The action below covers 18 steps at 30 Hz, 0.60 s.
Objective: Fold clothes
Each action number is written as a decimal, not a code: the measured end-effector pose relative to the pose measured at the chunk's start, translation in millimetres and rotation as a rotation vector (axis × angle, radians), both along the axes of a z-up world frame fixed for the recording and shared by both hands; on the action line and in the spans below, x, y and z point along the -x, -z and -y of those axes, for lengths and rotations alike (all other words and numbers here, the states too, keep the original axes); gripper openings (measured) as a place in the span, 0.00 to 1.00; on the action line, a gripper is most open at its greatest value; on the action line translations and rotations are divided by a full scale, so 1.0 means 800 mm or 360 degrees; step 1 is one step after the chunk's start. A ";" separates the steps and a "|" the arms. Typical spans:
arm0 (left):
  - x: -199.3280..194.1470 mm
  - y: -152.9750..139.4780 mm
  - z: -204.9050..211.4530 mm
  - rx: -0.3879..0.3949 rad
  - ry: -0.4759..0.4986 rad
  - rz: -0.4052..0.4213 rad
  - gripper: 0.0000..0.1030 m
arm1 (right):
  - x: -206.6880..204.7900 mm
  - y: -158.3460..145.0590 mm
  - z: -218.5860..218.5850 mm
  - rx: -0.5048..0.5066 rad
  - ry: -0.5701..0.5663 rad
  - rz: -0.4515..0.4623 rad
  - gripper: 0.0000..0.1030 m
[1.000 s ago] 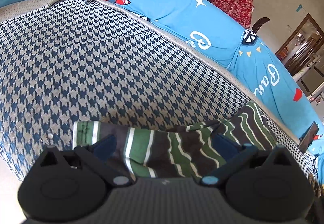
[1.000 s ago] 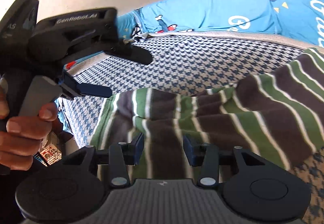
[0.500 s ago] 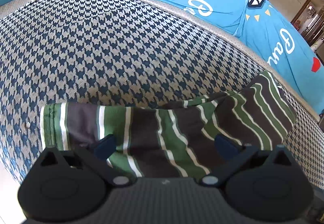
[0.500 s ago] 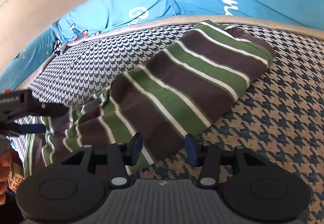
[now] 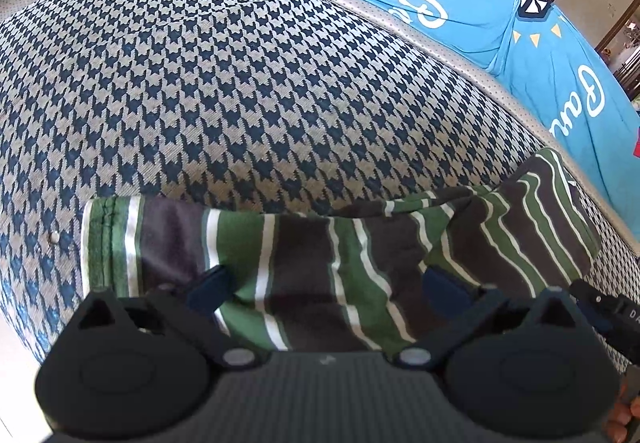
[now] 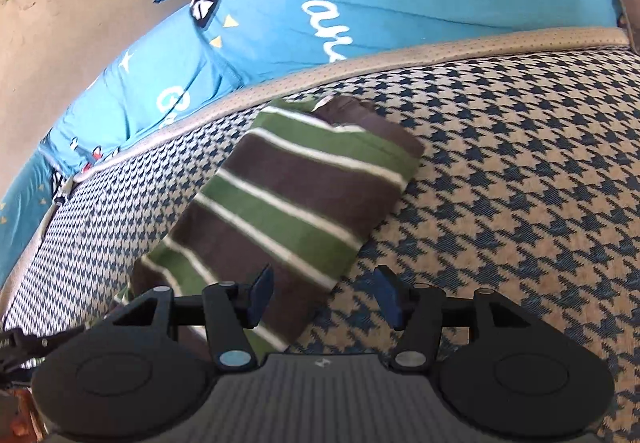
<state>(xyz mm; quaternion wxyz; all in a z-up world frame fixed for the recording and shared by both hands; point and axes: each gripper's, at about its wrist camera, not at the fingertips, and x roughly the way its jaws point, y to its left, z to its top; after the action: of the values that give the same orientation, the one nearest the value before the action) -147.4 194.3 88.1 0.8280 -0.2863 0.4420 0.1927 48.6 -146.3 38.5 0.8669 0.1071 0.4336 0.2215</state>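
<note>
On the houndstooth cushion (image 5: 248,91), near its front edge, lies the striped garment (image 6: 288,199), a band of green, brown and white running across the seat from my left toward the grey piping (image 6: 440,51) and the blue printed cover (image 6: 400,11) behind it. My left gripper (image 5: 326,289) hovers over the nearer end with its jaws spread wide, cloth showing between them but neither pad pressing on it. My right gripper (image 6: 323,295) sits over the other end's near corner; its jaws are opening, and the fabric edge lies by the left pad (image 6: 262,293) without being pinched. So I hold nothing with either hand.

I judge a fold has just been laid down and I am letting go of it. That far end looks flat and square, while the middle, seen from my left wrist, is rumpled and overlapping. The next move probably calls for smoothing that ridge, then pinching an end through all its layers and carrying it over evenly, so the stripes stay aligned.
</note>
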 end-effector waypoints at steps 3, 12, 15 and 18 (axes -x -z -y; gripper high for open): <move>0.008 -0.003 -0.008 0.0013 -0.0003 0.0004 1.00 | -0.022 0.009 0.019 -0.0119 0.0126 -0.0063 0.53; 0.019 -0.005 -0.003 0.0018 0.0017 0.0001 1.00 | -0.046 0.015 0.011 -0.0179 0.0197 0.0067 0.53; 0.020 -0.004 -0.005 0.0031 0.0017 0.0004 1.00 | -0.054 0.018 0.005 -0.0170 0.0186 0.0116 0.52; 0.022 -0.005 -0.007 0.0040 0.0017 0.0005 1.00 | -0.061 0.020 0.005 -0.0180 0.0184 0.0147 0.50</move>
<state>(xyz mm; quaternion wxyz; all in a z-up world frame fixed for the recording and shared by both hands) -164.7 200.0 92.0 0.8260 -0.2945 0.4446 0.1824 97.1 -150.0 22.1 0.8898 0.1703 0.3731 0.2000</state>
